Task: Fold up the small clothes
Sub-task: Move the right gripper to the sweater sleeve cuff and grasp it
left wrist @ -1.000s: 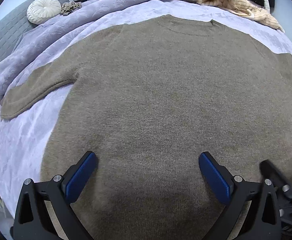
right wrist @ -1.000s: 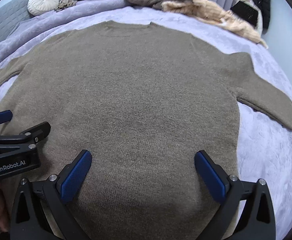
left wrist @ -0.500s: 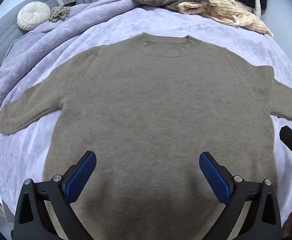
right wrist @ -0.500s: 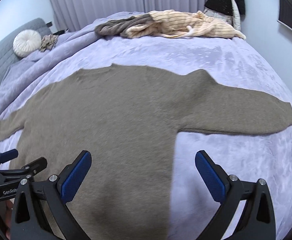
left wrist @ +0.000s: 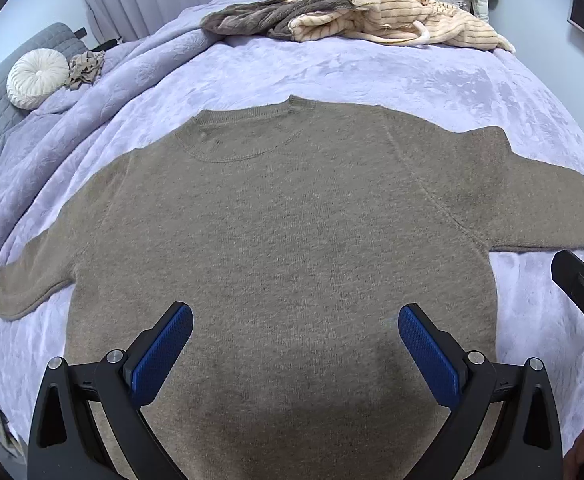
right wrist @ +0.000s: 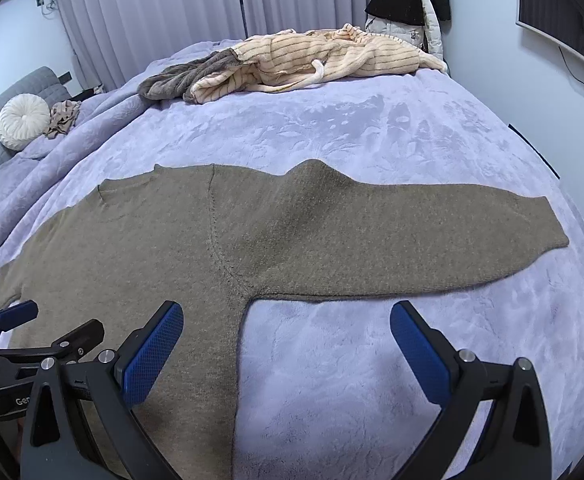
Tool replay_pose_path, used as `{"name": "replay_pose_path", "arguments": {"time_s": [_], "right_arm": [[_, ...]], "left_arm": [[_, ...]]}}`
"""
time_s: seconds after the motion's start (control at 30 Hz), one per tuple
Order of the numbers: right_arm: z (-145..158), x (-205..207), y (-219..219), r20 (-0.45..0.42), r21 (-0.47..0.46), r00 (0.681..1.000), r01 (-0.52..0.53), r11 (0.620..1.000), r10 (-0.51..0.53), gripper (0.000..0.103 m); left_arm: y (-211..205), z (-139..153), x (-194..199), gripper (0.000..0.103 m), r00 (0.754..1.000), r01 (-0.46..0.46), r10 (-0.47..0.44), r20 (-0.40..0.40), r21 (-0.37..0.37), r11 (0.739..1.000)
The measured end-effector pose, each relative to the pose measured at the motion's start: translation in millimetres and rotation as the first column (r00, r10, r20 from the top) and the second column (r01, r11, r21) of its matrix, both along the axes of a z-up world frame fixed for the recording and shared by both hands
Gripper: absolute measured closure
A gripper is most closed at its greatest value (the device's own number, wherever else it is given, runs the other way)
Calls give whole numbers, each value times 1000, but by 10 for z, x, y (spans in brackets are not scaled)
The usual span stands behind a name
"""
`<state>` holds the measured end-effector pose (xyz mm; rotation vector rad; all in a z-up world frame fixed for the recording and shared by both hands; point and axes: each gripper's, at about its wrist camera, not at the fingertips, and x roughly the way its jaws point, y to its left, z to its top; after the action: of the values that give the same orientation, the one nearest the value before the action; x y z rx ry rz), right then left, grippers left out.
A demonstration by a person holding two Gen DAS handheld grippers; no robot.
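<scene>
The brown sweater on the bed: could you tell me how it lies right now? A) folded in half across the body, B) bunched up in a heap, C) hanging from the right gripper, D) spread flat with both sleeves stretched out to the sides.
D: the brown sweater lies flat on the purple blanket, sleeves out to both sides, and neither open gripper holds it.

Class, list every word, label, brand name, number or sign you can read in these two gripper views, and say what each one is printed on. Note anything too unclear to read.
"Ge": white letters on the black body of the left gripper, seen at the lower left of the right wrist view; the rest of the word is cut off behind the right gripper.
No readable text on the brown sweater, the purple bedspread or the striped garment.
</scene>
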<state>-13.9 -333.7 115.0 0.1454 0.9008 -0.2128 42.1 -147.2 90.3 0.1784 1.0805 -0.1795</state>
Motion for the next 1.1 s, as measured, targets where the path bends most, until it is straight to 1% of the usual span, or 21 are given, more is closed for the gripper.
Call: {"name": "replay_pose_path", "arguments": {"time_s": [0.1,0.13,0.23,0.33,0.4,0.47,0.53,0.57,0.7,0.8,0.9,0.97,1.1], "right_arm": [[2,5,3,-1,-12,1000,-13,1000,13,0],[5,3,4,2,-13,1000,-18,1000,18,0],[13,2,36,10,-23,999,-32,999,32,0],[29,-5,59,13,-17,999,-48,999,49,0],[44,-9,53,19,-17,998,-58,998,58,0],[50,-12,15,23,-25,998,-56,998,56,0],[49,-10,-53,19,-29,999,-47,999,47,0],[48,-9,-110,18,-29,999,-39,999,40,0],[44,-31,-428,19,-27,1000,23,999,-22,0],[32,-50,-705,15,-29,997,78,997,-78,0],[16,-62,-984,8,-53,992,125,991,-125,0],[-16,-71,-1216,2,-53,987,162,985,-163,0],[-145,-76,-1707,-28,-24,969,247,969,-247,0]], "left_arm": [[-10,43,-26,0,999,-11,10,37,15,1000],[-29,34,-1,0,999,-15,15,39,21,1000],[8,77,-2,0,997,-33,34,62,-11,999],[40,113,3,0,995,-45,47,83,-24,999],[46,124,3,0,996,-36,38,79,-27,999],[4,109,25,0,999,-13,14,49,-7,1000],[-23,94,28,0,999,-15,14,51,22,1000],[-42,101,35,0,998,-23,21,62,32,999],[-154,84,94,0,999,-14,12,51,30,999],[-326,63,168,0,999,-1,0,41,35,999],[-527,31,248,0,1000,1,-2,31,35,999],[-639,5,282,0,1000,4,-5,21,33,999],[-832,-38,333,0,1000,10,-10,0,21,1000]]}}
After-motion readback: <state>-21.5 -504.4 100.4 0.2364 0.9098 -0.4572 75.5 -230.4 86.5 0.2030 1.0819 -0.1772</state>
